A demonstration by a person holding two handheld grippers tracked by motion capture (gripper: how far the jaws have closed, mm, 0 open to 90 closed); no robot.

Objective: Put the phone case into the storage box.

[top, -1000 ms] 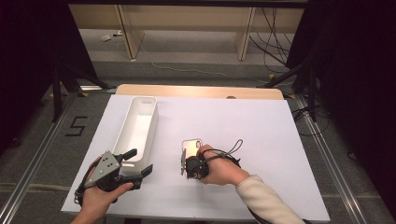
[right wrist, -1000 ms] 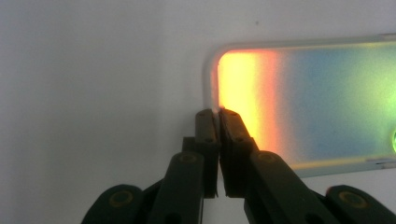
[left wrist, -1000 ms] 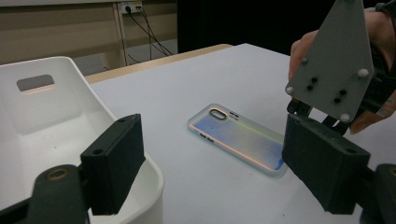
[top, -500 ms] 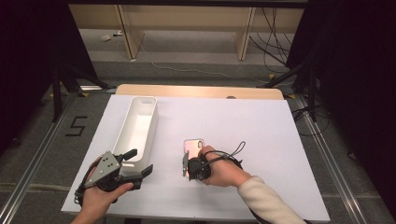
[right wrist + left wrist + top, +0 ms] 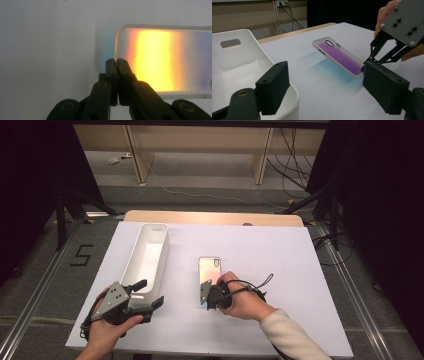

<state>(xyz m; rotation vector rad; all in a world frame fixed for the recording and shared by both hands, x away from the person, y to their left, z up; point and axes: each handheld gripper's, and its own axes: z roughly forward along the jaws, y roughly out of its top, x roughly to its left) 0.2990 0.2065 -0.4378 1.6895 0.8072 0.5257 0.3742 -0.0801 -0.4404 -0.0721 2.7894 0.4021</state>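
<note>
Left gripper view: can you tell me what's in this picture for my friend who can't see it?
A see-through phone case with a purple sheen is tilted up off the white table, its near end pinched by the right gripper at the right. In front, the left gripper stands open with nothing between its jaws, over the rim of a white bin.

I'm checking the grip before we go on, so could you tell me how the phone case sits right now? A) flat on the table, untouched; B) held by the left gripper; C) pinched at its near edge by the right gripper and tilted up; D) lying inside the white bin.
C: the right gripper has its jaws shut on the near edge of the phone case, which is tilted with that end off the table.
</note>
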